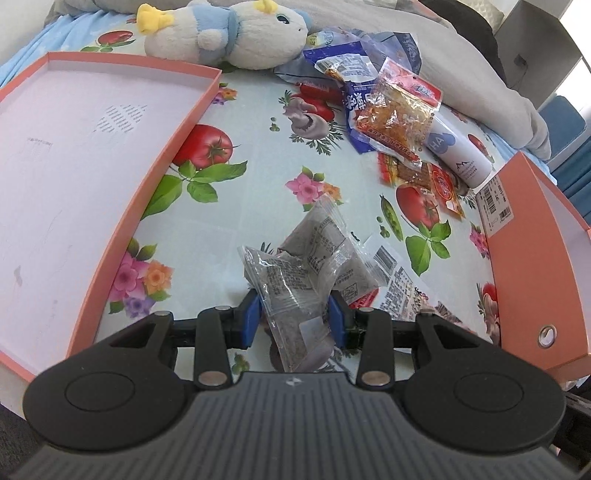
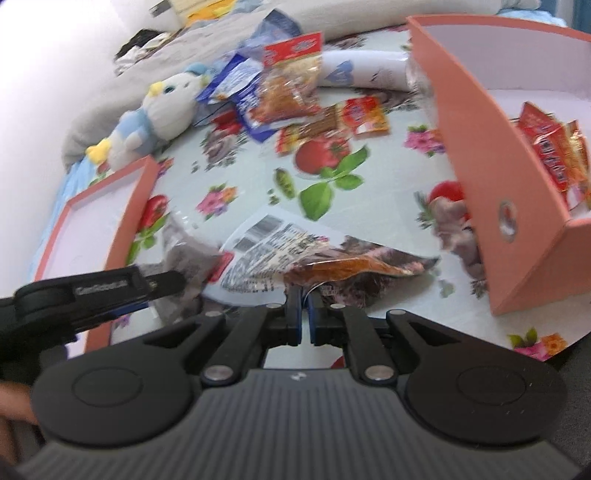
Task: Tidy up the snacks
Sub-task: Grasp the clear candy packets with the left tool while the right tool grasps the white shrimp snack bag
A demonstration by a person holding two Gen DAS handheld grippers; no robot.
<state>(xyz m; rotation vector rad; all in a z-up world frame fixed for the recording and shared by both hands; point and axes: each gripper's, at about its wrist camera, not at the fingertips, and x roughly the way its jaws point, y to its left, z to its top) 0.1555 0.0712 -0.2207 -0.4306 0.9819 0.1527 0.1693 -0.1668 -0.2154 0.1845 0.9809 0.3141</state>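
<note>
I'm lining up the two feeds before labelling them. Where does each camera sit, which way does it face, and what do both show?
Left wrist: rides on the left tongs, looking forward and down over the floral tablecloth; its blue fingers clamp grey snack packets.
Right wrist: rides on the right tongs, nearly shut on a printed wrapper; the left tongs show at left.
Shared: plush toy, orange box, pink tray.

two orange boxes [image 1: 532, 258], one plush toy [image 1: 236, 33], one white tube [image 1: 458, 151].
</note>
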